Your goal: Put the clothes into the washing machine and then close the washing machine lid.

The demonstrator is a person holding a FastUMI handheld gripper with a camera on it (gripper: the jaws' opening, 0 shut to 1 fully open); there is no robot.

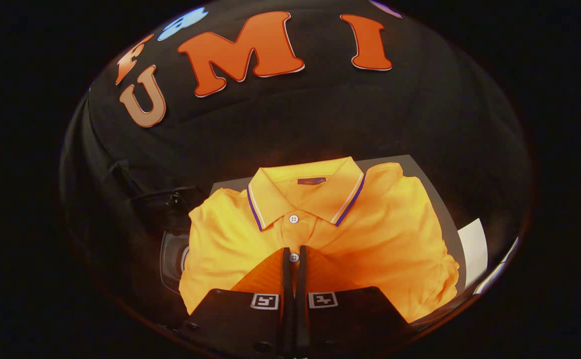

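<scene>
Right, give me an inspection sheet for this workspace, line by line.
Surface: dark grey flat top, mostly covered by the shirt.
Job's things: folded orange polo shirt, collar pointing away from the fingers, placket buttoned; a rounded grey opening peeks out beside the shirt, possibly the washing machine, cannot tell.
Clutter: white sheet at the far side of the shirt.
Grippers: hand-held gripper over the shirt's placket, fingers nearly together with a button showing in the slim gap; whether they pinch cloth cannot be told.
Cables: nothing seen.
Surroundings: black cloth wall behind.
</scene>
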